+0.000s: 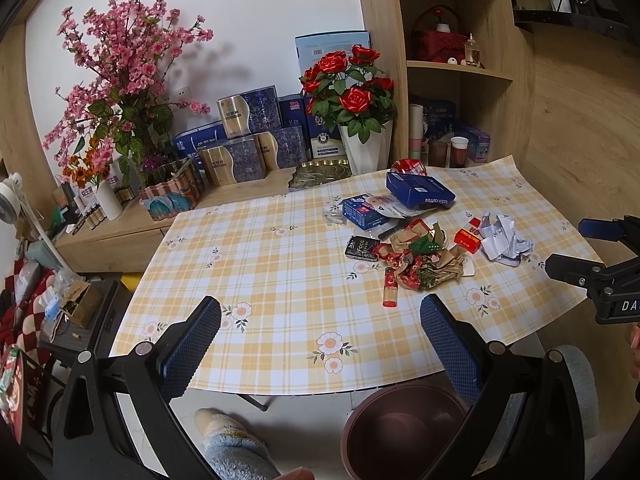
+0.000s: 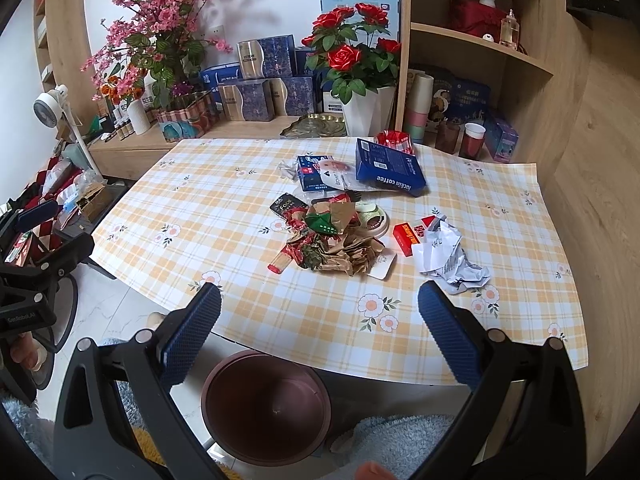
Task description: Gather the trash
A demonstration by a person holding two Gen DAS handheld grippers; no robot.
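Both grippers are hanging wide open, holding nothing: left gripper (image 1: 320,344) over the table's (image 1: 256,264) near edge, right gripper (image 2: 320,332) likewise. Trash pile (image 2: 340,248) is sitting mid-table toward the right edge, crumpled white paper (image 2: 448,260) beside it. Maroon bin (image 2: 266,408) is standing on the floor under the near edge.

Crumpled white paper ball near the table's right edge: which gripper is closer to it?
Right. The right gripper, open, hovers just short of the crumpled white paper ball, which lies ahead near its right finger. The left gripper, open, sits farther left.
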